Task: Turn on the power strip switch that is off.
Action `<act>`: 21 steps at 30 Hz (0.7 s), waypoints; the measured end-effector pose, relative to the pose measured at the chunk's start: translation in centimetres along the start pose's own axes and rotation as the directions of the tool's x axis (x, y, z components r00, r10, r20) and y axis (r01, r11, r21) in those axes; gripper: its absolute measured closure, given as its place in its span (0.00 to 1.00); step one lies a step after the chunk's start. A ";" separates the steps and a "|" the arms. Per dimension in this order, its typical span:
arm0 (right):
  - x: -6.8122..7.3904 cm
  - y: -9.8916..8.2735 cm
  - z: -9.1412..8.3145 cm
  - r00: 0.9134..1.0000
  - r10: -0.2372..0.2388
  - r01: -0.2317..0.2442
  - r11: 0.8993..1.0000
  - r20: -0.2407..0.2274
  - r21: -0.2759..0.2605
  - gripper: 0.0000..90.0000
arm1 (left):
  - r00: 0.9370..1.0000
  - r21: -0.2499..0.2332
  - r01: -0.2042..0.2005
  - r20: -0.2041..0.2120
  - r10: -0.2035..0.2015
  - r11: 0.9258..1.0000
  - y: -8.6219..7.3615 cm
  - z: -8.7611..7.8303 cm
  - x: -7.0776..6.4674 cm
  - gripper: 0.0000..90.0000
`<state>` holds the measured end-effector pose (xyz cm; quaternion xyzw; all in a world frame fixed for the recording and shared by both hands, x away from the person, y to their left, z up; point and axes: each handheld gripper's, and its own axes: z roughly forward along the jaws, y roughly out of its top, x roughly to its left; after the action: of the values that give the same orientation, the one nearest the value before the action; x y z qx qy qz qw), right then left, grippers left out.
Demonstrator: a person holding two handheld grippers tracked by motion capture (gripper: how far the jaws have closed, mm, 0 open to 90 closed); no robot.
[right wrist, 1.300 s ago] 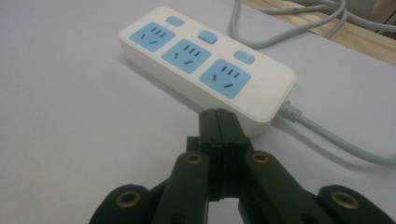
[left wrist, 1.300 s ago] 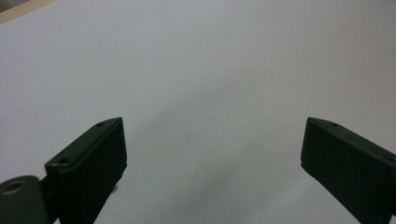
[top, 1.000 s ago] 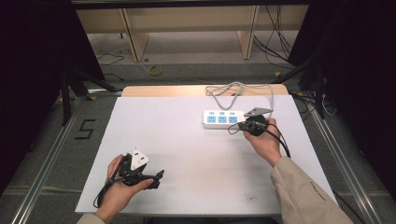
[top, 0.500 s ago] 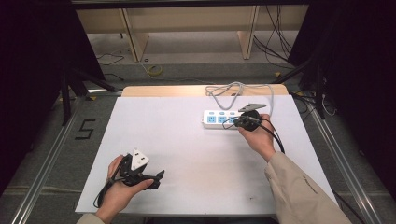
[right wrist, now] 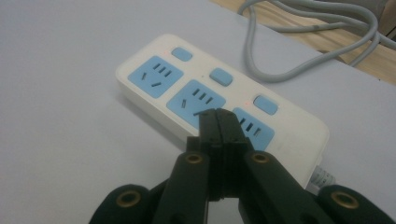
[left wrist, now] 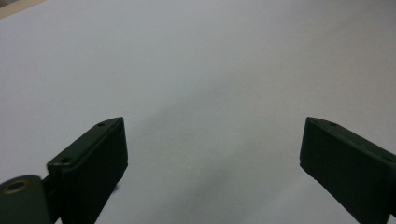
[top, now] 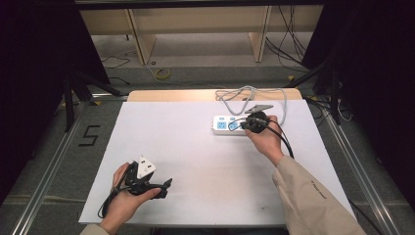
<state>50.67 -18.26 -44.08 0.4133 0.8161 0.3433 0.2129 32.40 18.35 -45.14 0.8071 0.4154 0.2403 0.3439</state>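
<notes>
White power strip [right wrist: 219,102] just beyond the tips of the empty, fully closed right hand-held gripper [right wrist: 218,116].

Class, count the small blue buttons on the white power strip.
3. On the power strip, one button sits at the far-left end, one in the middle, one toward the cable end.

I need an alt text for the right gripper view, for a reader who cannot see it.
The right gripper, its two black jaws shut together with nothing between them, points at a white power strip with three blue sockets and three blue switches. The strip lies on a white table, and its grey cable loops behind it.
</notes>
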 end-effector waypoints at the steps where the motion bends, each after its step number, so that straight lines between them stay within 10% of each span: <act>1: 0.0 0.1 0.1 1.000 0.000 0.000 1.000 0.001 0.001 1.00 | 1.000 0.000 -0.002 -0.001 0.002 1.000 0.0 0.0 0.0 0.08; 21: -0.3 0.5 1.9 1.000 0.022 -0.023 0.999 0.006 0.023 1.00 | 1.000 -0.002 0.002 0.001 -0.002 1.000 0.0 0.0 0.0 0.08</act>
<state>52.35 -17.57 -44.99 0.4258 0.8147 0.3352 0.2065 32.38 18.36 -45.15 0.8065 0.4158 0.2400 0.3451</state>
